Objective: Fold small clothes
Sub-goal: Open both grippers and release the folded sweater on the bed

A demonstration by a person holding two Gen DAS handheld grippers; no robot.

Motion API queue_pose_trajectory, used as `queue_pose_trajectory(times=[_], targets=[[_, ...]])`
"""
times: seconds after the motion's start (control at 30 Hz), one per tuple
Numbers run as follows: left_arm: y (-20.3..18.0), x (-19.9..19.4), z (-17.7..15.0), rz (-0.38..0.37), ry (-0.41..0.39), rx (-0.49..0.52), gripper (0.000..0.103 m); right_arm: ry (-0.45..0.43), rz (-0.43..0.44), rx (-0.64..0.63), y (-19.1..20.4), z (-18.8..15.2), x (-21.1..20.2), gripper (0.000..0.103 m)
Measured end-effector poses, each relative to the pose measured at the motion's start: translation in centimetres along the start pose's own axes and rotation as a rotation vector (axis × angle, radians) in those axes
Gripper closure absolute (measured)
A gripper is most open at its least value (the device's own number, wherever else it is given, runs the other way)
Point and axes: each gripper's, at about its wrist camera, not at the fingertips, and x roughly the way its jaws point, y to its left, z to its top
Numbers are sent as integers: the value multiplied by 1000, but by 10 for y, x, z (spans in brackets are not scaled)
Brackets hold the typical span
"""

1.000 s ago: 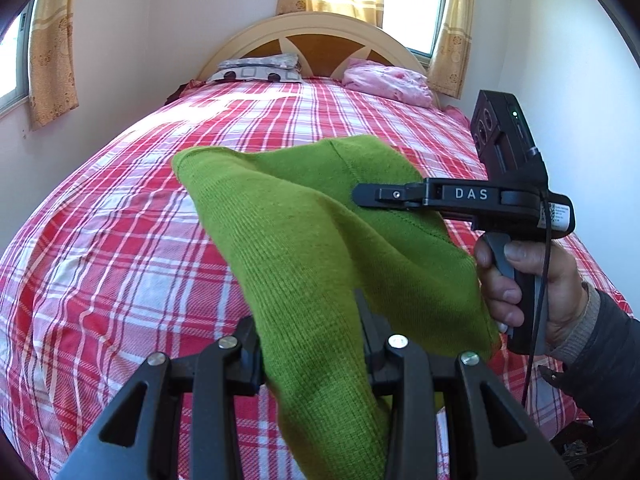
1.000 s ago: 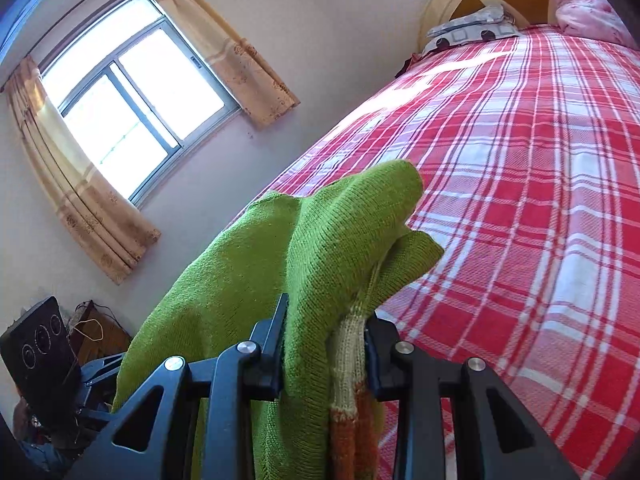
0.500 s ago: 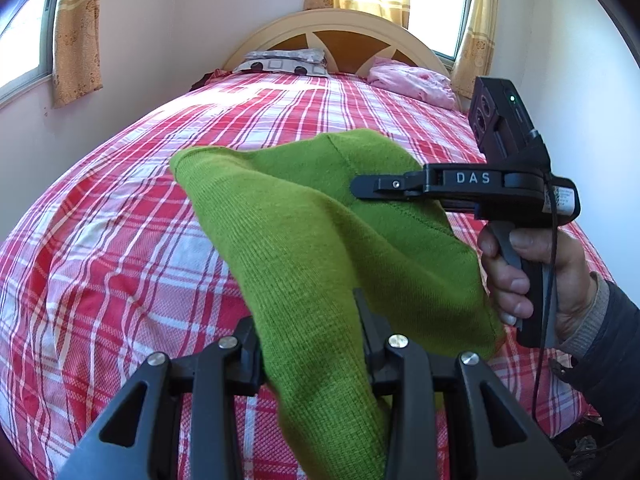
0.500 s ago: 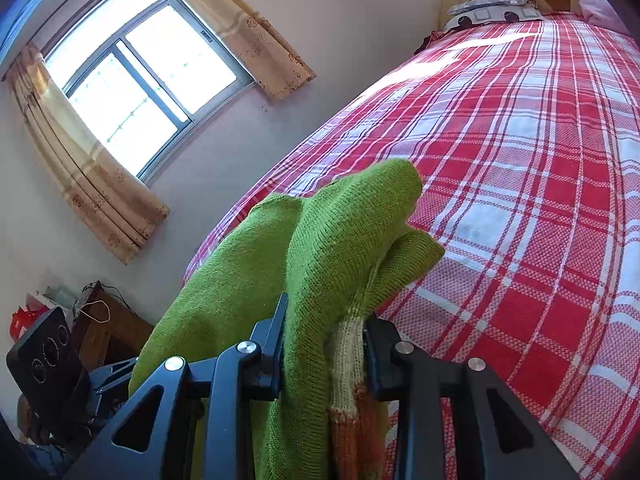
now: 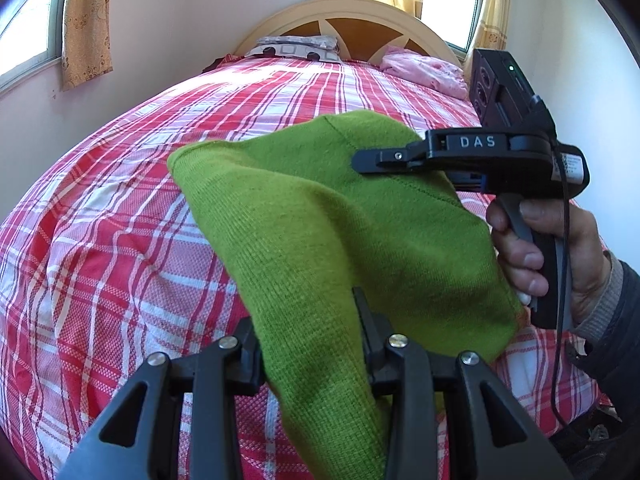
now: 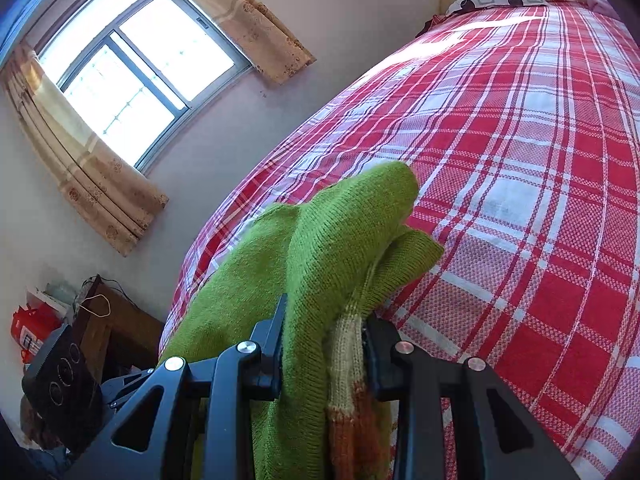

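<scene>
The green knitted garment (image 5: pixel 320 216) hangs in the air above the bed, pinched at two places: the left gripper (image 5: pixel 312 344) has its jaws narrowed on a bunch of the knit at 6 o'clock in its own view, and the right gripper (image 6: pixel 324 336) is clamped on another edge where a cream and orange striped band shows (a cuff or a hem, it is hard to say which). In the left view the right gripper sits at 3 o'clock, gripped by a hand (image 5: pixel 560 264).

To do this step well, I would keep both grips firm and draw the two held points apart until the knit hangs smooth, then lower it evenly so it lands flat and unbunched.

The red and white checked bedspread (image 5: pixel 120 240) is broad and slightly rumpled. At 12 o'clock stands a curved wooden headboard (image 5: pixel 360 24) with a patterned pillow (image 5: pixel 296 46) and pink bedding (image 5: pixel 424 72). Curtained windows (image 6: pixel 132 60) light the room; a dark wooden cabinet (image 6: pixel 116 332) stands at 8 o'clock in the right view.
</scene>
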Motion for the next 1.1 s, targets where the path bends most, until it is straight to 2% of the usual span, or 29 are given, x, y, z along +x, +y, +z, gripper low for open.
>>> queue_pose_trajectory(times=[0.53,0.8,0.87,0.93,0.97,1.0,1.07,1.1], targets=[[-1,3,-12,16,-10,14,61,25,-71,28,-18,-9,9,71],[-4,-11,-14,58,1,48,44,13,-101,41,-18,-11,-5,65],[-3,-18,-11,66,-11,42,44,-15,-132,30,-12,-13,-17,64],[1,-30,-2,74,-64,31,43,-82,-182,-7,1,-15,-34,63],[4,-38,3,87,-104,22,35,-128,-193,-29,11,-17,-46,63],[8,-43,7,100,-134,10,23,-161,-180,-51,22,-20,-58,63],[15,-45,16,137,-175,-5,15,-180,-118,-97,43,-26,-72,58],[19,-40,17,161,-177,-6,15,-170,-81,-121,55,-29,-73,50]])
